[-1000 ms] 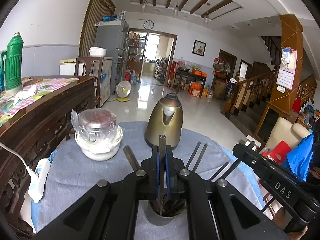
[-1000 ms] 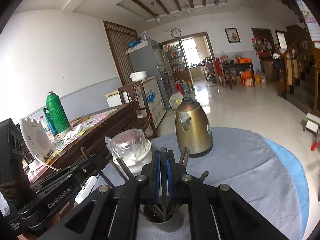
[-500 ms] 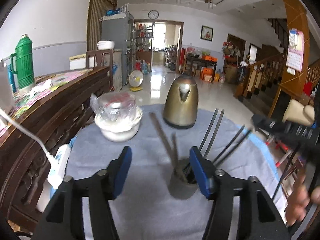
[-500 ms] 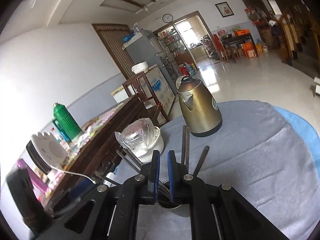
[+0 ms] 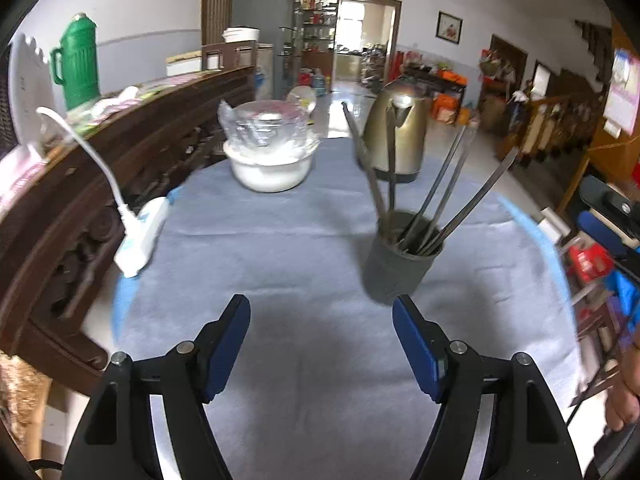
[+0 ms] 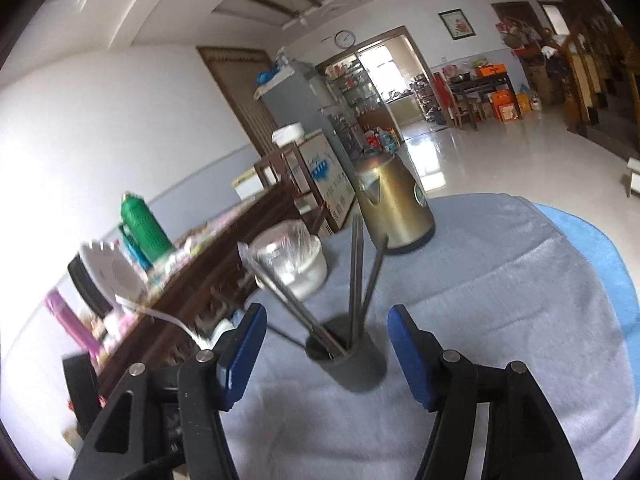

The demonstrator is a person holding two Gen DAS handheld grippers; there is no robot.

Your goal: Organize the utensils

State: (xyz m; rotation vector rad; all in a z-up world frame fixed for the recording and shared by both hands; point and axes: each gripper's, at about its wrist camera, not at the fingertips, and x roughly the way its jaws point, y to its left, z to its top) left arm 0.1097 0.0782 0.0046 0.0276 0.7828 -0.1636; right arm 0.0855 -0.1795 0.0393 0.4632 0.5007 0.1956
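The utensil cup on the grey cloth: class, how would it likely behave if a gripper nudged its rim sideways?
The utensil cup probably tips easily: long utensils lean out well above its rim. On the soft cloth it would likely catch rather than slide.

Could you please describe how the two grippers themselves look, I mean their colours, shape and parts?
Both look alike. The left gripper has two black, angular arms with open cut-outs, silver round bolts at the joints, and flat blue pads lining the inner faces of its fingers. The right gripper shows the same black frame, silver bolts and blue pads. No markings are legible.
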